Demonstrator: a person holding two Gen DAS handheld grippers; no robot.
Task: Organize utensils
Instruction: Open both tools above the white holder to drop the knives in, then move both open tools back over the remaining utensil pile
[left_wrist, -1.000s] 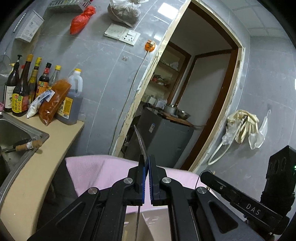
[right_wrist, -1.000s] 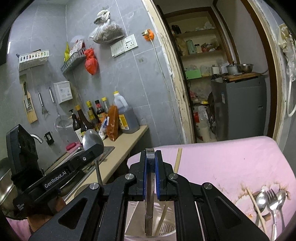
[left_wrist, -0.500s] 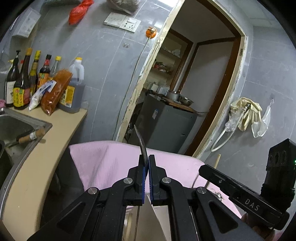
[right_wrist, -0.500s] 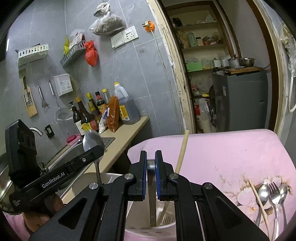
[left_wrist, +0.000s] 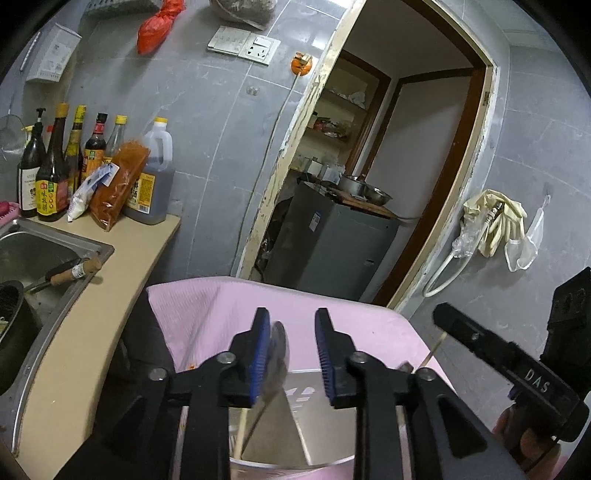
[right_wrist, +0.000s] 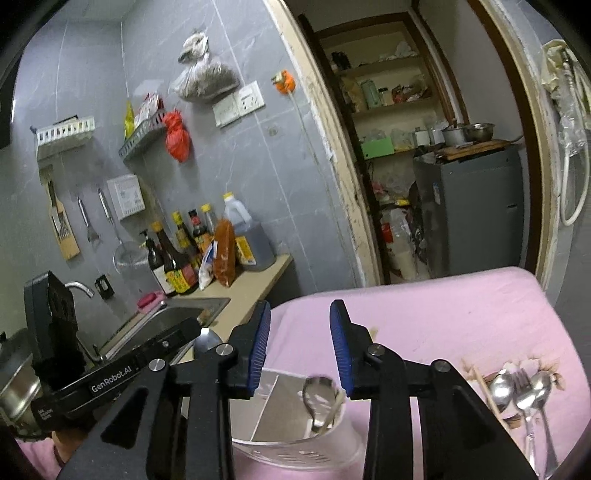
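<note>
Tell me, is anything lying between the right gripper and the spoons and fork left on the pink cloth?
Nothing visible does. The right gripper, jaws just opened, hangs over the utensil holder; bare pink cloth separates it from the spoons and fork.

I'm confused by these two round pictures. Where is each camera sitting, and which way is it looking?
Left wrist: sits on the left tongs, looking along their open fingers over the holder towards the doorway; the right tongs show at right.
Right wrist: sits on the right tongs, also open, looking over the holder and pink cloth; the left tongs show at left.
Shared: holder, cloth, bottles, doorway.
</note>
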